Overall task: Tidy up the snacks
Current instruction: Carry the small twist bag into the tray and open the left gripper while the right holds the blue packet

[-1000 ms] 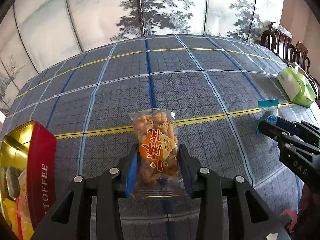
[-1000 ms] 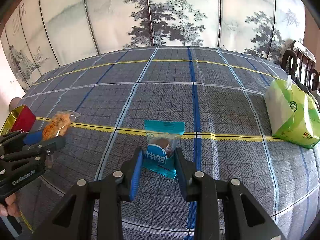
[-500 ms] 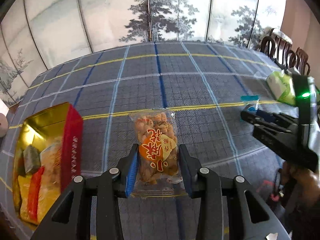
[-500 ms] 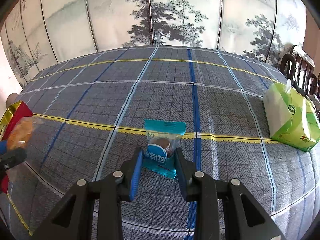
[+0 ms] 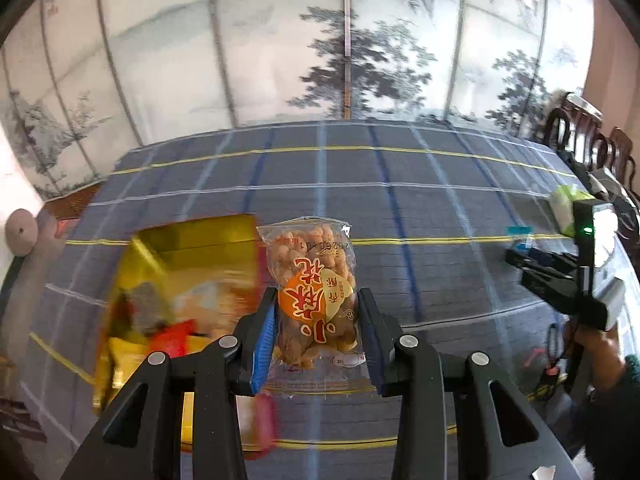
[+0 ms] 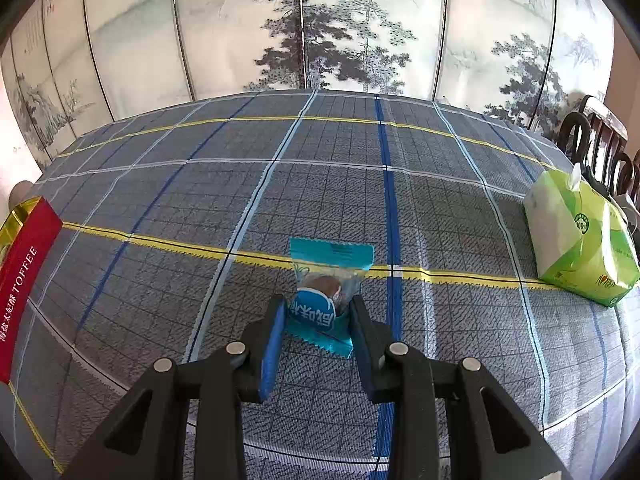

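- Your left claw point(image 5: 316, 332) is clamped on the peanut snack bag point(image 5: 314, 292), holding it above the worktop point(image 5: 400, 208), just right of the open toffee tin point(image 5: 188, 276).
- Your right claw point(image 6: 318, 328) grips the teal snack packet point(image 6: 326, 300), which lies on the worktop well right of the toffee tin.
- A green tissue pack point(image 6: 580, 236) lies further right.

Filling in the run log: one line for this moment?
left gripper: holds peanut bag by toffee tin | right gripper: holds blue packet
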A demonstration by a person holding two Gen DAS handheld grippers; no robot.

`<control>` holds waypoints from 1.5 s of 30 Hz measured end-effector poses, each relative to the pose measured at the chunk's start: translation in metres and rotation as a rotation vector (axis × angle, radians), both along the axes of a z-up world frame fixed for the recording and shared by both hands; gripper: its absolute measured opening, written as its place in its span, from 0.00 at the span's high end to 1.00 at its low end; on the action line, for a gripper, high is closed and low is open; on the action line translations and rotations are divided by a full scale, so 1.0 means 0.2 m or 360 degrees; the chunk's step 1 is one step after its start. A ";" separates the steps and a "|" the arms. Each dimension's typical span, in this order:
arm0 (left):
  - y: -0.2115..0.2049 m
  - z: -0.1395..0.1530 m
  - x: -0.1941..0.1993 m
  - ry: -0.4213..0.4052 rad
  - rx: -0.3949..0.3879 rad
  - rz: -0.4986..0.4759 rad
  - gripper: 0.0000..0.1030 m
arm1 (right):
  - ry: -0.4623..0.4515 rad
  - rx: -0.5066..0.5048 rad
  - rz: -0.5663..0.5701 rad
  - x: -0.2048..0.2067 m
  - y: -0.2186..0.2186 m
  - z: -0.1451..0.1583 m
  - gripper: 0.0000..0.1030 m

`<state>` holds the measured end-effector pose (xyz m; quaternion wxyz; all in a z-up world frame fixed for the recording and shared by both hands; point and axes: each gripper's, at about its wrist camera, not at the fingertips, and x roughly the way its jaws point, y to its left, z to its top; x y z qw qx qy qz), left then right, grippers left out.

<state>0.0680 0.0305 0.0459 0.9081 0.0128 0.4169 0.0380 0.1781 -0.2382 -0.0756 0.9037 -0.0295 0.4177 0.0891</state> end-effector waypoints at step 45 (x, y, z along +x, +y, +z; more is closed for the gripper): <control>0.69 -0.28 -0.09 0.0238 0.0069 0.0280 0.66 | -0.0013 -0.0083 -0.0005 -0.01 0.03 0.01 0.68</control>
